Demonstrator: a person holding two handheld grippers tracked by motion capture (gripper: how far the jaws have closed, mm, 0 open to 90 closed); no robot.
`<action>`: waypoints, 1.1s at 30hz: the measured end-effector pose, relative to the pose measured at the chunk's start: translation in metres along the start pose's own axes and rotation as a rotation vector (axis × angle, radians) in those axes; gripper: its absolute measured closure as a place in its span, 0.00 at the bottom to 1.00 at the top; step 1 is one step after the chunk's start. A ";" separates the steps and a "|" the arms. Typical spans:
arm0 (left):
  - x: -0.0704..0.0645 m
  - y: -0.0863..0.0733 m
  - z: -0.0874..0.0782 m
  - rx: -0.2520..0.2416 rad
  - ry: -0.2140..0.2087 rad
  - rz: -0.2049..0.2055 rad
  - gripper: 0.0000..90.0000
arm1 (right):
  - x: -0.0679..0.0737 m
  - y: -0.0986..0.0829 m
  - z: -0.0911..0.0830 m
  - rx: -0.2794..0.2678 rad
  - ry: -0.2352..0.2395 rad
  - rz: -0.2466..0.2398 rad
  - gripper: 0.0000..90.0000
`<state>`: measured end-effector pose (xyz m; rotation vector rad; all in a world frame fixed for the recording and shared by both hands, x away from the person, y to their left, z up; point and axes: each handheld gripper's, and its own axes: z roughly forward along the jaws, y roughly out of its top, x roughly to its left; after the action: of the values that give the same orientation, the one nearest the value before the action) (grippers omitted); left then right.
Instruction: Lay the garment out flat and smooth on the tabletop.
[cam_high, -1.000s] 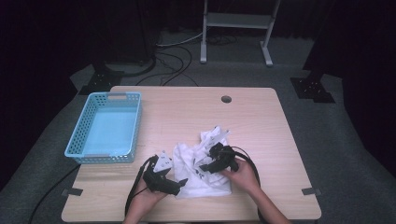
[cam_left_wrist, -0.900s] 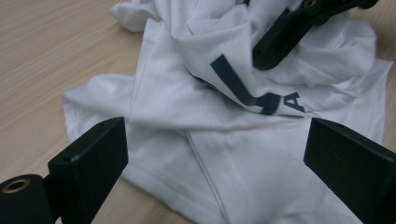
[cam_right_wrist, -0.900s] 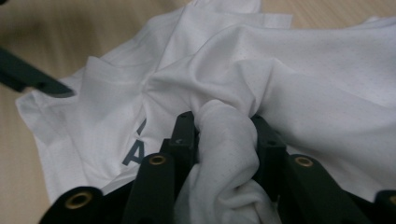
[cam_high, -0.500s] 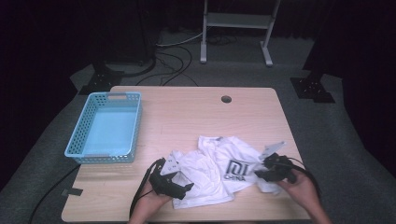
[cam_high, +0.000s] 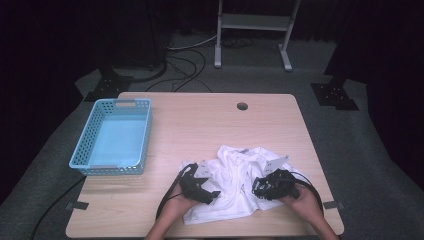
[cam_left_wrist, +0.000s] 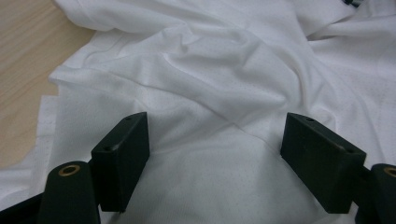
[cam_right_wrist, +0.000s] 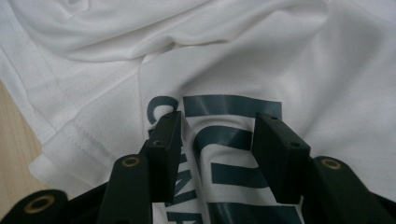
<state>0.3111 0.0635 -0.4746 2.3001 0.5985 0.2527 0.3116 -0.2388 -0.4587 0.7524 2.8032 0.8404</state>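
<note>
A white T-shirt (cam_high: 231, 172) lies crumpled near the table's front edge. My left gripper (cam_high: 206, 191) rests on its left part. In the left gripper view the shirt (cam_left_wrist: 210, 70) spreads in folds under my left gripper (cam_left_wrist: 215, 125), whose jaws stand wide open with flat cloth between them. My right gripper (cam_high: 264, 187) sits on the shirt's right part. In the right gripper view my right gripper (cam_right_wrist: 219, 119) hovers just over the shirt (cam_right_wrist: 233, 46), jaws partly open, with dark teal lettering (cam_right_wrist: 233, 105) lying between them.
A blue plastic basket (cam_high: 85, 150) stands at the left of the wooden table (cam_high: 200, 125), which has a round cable hole (cam_high: 242, 106) at the back. Beyond the table are cables and a metal stand (cam_high: 252, 30) on the dark floor.
The right gripper swung out to the right, spreading the shirt and showing its print, then came back left. The shirt is bunched again. The left gripper has hardly moved.
</note>
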 end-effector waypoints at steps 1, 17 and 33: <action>0.001 -0.004 -0.005 0.010 0.004 0.004 0.27 | 0.000 0.000 0.000 0.000 0.000 0.000 0.59; 0.033 0.014 -0.021 -0.038 0.011 -0.127 0.23 | -0.053 0.009 -0.028 -0.037 -0.068 0.094 0.45; 0.008 0.006 -0.026 -0.010 -0.093 0.011 0.94 | -0.021 0.001 -0.023 0.003 0.055 0.030 0.97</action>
<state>0.3107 0.0795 -0.4515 2.2923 0.5361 0.1522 0.3241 -0.2596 -0.4391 0.7851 2.8492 0.8745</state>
